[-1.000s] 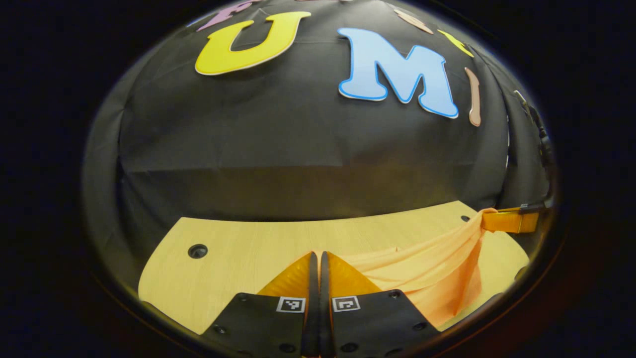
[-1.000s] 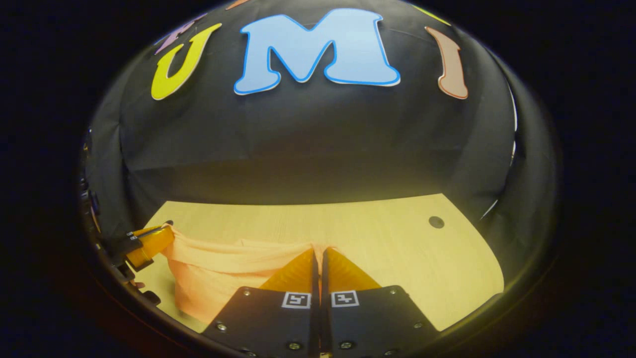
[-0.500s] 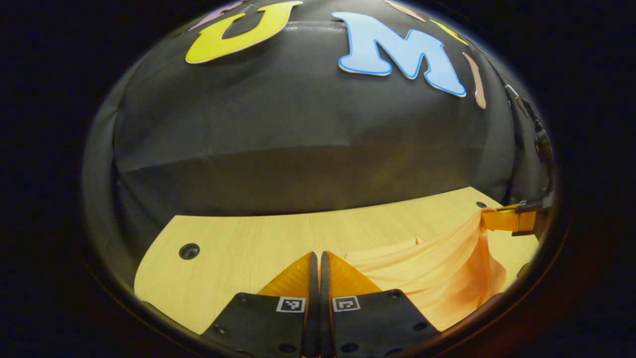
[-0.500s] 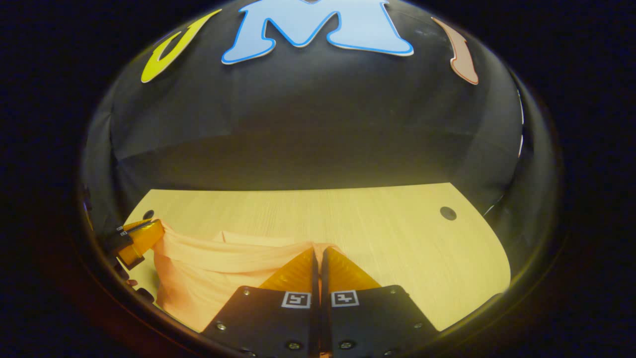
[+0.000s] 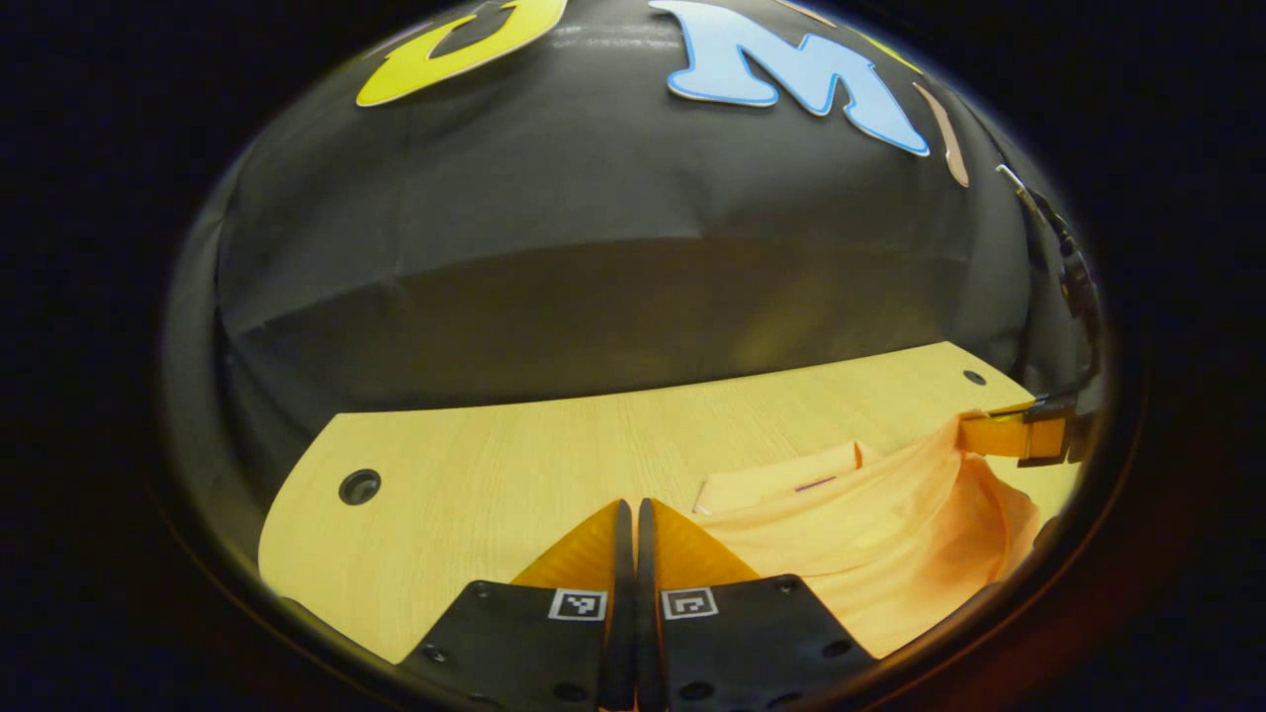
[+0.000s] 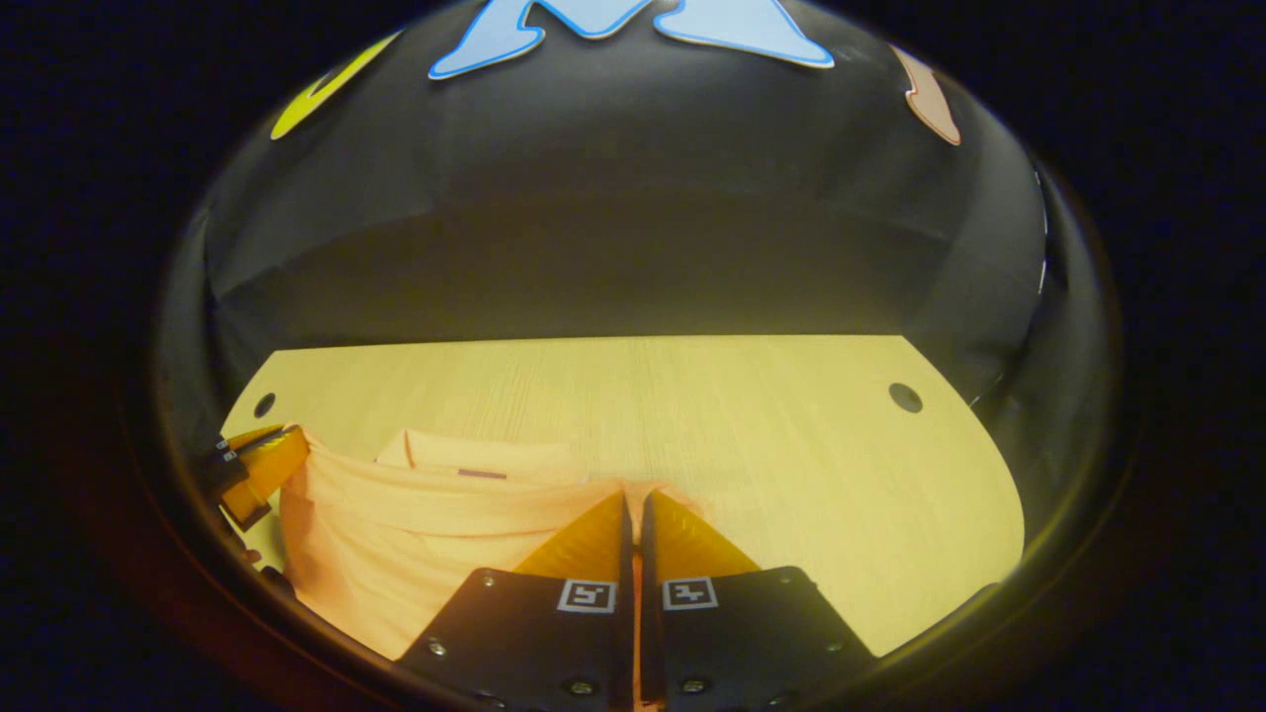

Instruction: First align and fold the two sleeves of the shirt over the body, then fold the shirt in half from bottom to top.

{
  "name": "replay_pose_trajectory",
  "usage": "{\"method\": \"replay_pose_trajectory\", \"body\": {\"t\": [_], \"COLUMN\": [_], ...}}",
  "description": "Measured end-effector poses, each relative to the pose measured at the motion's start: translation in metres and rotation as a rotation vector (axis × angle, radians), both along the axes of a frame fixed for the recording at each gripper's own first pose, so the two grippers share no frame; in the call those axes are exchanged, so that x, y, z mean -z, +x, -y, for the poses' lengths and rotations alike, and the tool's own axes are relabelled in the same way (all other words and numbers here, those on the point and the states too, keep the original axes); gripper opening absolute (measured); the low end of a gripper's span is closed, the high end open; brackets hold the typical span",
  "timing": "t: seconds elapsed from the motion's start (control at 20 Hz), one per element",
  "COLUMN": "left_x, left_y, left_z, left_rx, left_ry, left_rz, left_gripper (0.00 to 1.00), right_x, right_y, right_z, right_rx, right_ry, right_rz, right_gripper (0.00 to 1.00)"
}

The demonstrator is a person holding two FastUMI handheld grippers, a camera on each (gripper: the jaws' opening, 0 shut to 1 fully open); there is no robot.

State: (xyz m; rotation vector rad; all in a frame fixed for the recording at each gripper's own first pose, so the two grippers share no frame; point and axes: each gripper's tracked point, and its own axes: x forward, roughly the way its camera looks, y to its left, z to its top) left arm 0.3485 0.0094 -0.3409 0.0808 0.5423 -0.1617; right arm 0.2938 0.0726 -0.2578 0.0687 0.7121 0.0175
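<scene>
Surface (image 6: 752,435): pale wood, wide bare run toward 12 and 2 o'clock in the right gripper view; far edge meets black booth wall.

Shirt (image 5: 890,534): orange, at 4 o'clock in the left gripper view, hem edge lifted and stretched between both tongs, apparently for the bottom-to-top fold; collar part (image 6: 475,457) flat ahead.

Left tongs (image 5: 633,519): clenched on shirt edge.

Right tongs (image 6: 634,509): clenched on shirt edge, cloth peeking between tips.

Grommet hole (image 6: 904,398): clear of fold path.

Left gripper view: low over tabletop (image 5: 475,465), facing the booth wall, left tool (image 5: 633,509) close at bottom. Right gripper view: same heading, from farther right. Both share tabletop and orange shirt (image 5: 890,524).
</scene>
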Motion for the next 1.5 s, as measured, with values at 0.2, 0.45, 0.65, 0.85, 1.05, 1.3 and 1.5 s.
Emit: {"method": "replay_pose_trajectory", "body": {"t": [0.2,0.45,0.65,0.85,1.05,1.3,1.5], "left_x": [0.001,-0.015,-0.039,-0.064,-0.089,-0.126,-0.152], "left_y": [0.001,0.002,-0.006,-0.019,-0.036,-0.066,-0.092], "left_z": [0.004,0.010,0.014,0.018,0.023,0.022,0.025], "left_rx": [0.013,0.026,0.032,0.029,0.013,-0.026,-0.047], "left_ry": [0.011,0.018,0.012,0.007,-0.014,-0.015,-0.033], "left_rz": [-0.004,0.023,0.049,0.079,0.112,0.166,0.209], "left_gripper": [0.08,0.13,0.26,0.59,0.78,0.95,0.96], "right_x": [0.007,-0.006,-0.026,-0.052,-0.079,-0.117,-0.152], "right_y": [-0.002,-0.008,-0.015,-0.027,-0.043,-0.078,-0.104], "right_z": [0.001,0.007,0.010,0.012,0.019,0.023,0.024], "right_rx": [-0.003,-0.008,0.002,-0.003,-0.005,-0.027,-0.057], "right_ry": [-0.016,-0.019,-0.013,-0.011,-0.015,-0.021,-0.056], "right_rz": [-0.021,-0.011,0.011,0.054,0.104,0.178,0.259], "right_gripper": [0.06,0.16,0.34,0.87,0.97,0.97,0.97]}}
